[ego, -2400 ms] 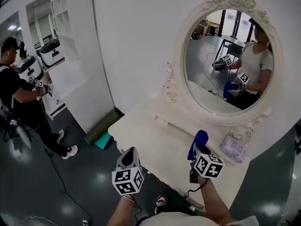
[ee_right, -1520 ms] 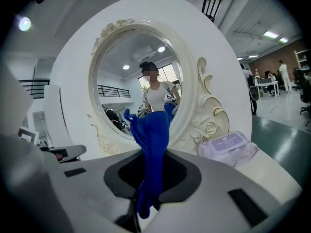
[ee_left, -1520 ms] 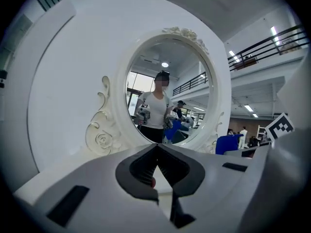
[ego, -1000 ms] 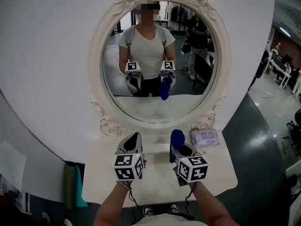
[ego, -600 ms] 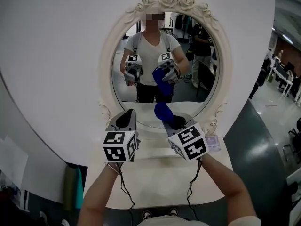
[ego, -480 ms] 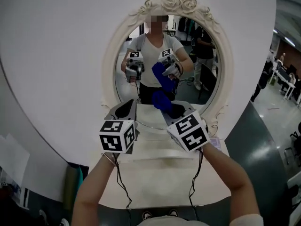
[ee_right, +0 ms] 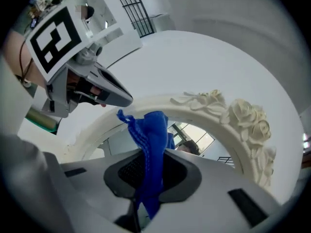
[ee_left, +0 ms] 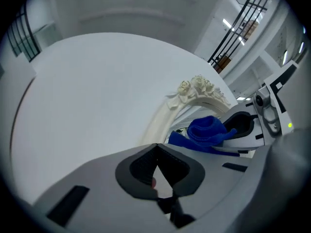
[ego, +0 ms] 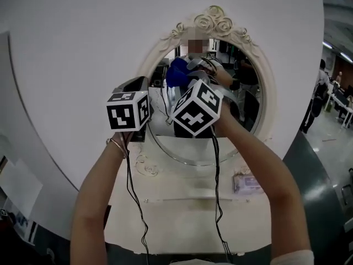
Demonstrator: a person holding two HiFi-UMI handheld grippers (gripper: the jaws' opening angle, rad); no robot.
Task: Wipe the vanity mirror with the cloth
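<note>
While both arms are held up toward the vanity mirror [ego: 249,106], the right tool [ego: 185,80] is clenched on the blue cloth [ego: 176,72]. In the right gripper view the cloth [ee_right: 151,144] runs between the right tool's [ee_right: 149,174] dark pads. A short end hangs below the grip and a longer bunched part stands out past the jaw tips. That free part sits in front of the upper left of the glass, just inside the cream carved frame [ee_right: 243,116] with its rose ornament. Whether the fabric touches the glass cannot be told from any view.

The left tool [ego: 134,85] is beside the right one, on its left, level with the mirror's left rim and in front of the white wall [ego: 71,43]. In the left gripper view the left tool's [ee_left: 156,165] jaws meet at their tips with nothing between them. The cloth [ee_left: 206,130] shows off to the right there, bunched in the other tool's jaws, just below the frame's roses [ee_left: 198,88].

Below, the pale tabletop [ego: 187,217] carries a small clear packet [ego: 246,182] near its right side, under the mirror's lower rim. Black cables [ego: 215,164] hang from both tools along the forearms.
</note>
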